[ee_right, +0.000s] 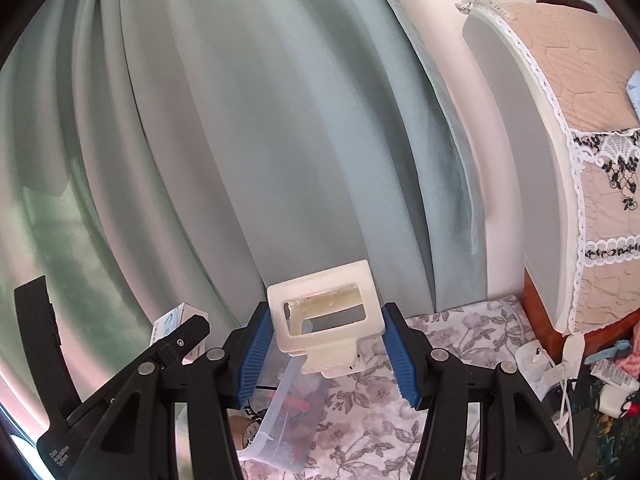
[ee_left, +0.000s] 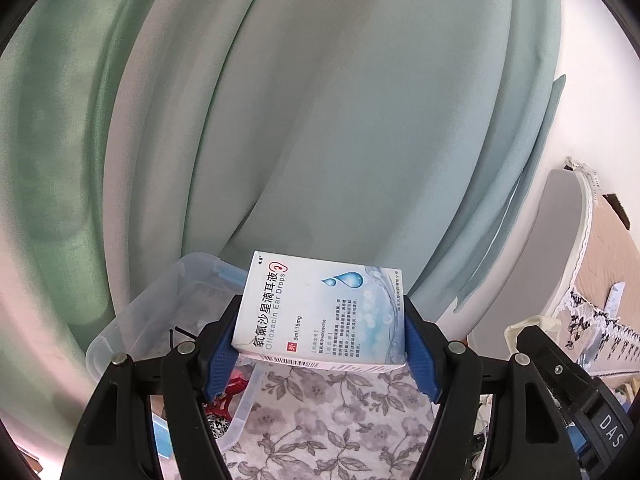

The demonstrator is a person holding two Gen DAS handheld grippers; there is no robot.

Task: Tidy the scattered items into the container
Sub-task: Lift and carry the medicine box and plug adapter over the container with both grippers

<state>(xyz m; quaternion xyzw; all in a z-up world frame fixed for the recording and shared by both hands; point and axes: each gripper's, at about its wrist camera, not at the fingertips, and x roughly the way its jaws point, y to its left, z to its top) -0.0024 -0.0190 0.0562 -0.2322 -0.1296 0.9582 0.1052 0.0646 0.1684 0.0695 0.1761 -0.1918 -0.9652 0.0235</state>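
The left gripper [ee_left: 320, 344] clamps the ear-drops box [ee_left: 320, 312], and the right gripper [ee_right: 326, 344] grasps a white plastic frame [ee_right: 326, 316]. The clear container [ee_left: 132, 320] sits at eight o'clock; each should be released only above its opening.

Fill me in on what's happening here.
A person is tidying with two tools. The left hand-held gripper is clamped on an ear drops box, lifted near the clear plastic container. The right hand-held gripper grips a cream plastic holder above the floral cloth. Neither item is in the container yet.
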